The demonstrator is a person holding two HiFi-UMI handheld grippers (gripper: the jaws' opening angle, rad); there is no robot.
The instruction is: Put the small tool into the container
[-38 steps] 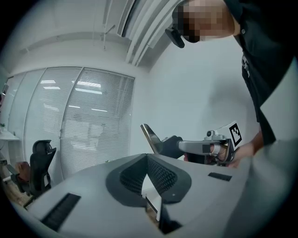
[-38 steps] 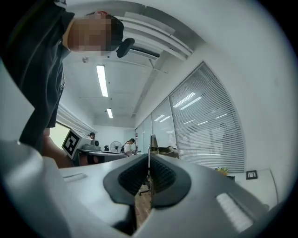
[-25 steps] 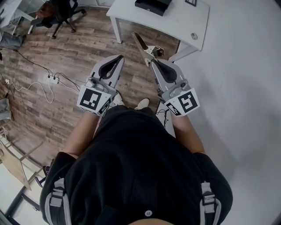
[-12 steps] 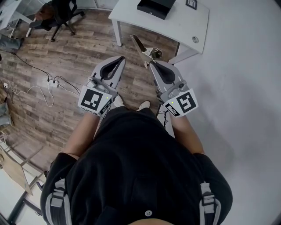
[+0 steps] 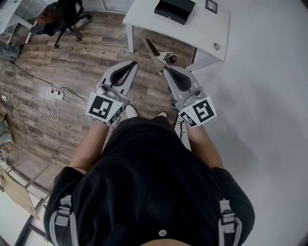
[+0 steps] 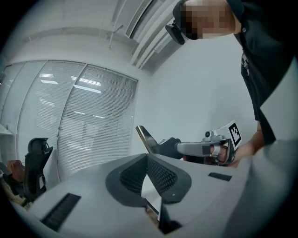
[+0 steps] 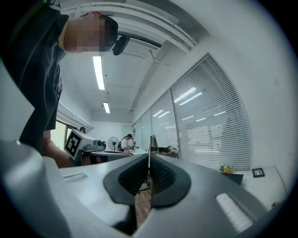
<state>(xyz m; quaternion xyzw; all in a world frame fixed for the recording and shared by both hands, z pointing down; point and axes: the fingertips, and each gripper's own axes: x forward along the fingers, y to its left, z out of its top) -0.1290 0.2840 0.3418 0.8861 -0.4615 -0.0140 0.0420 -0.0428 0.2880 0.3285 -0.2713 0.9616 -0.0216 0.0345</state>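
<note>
Right gripper point(image 5: 166, 68) is clamped on the small tool point(image 5: 155, 49), seen edge-on in its own view and as a slanted blade from the left gripper view. Left gripper point(image 5: 130, 64) is closed with nothing in it. Only the head view shows the black container point(image 5: 174, 9) on the white table point(image 5: 202, 29), well apart from the tool.

I see a wood-plank floor point(image 5: 72, 57) below. A white counter point(image 5: 204, 31) stands just ahead of the right hand-held gripper point(image 5: 165, 67). A black office chair point(image 5: 65, 12) sits well beyond the left hand-held gripper point(image 5: 132, 63). A power strip point(image 5: 57, 94) and loose cables point(image 5: 33, 103) lie off to its left. Slatted blinds point(image 7: 209, 125) hang at the right hand-held gripper's right, and strip lights point(image 7: 98, 72) glow overhead.
</note>
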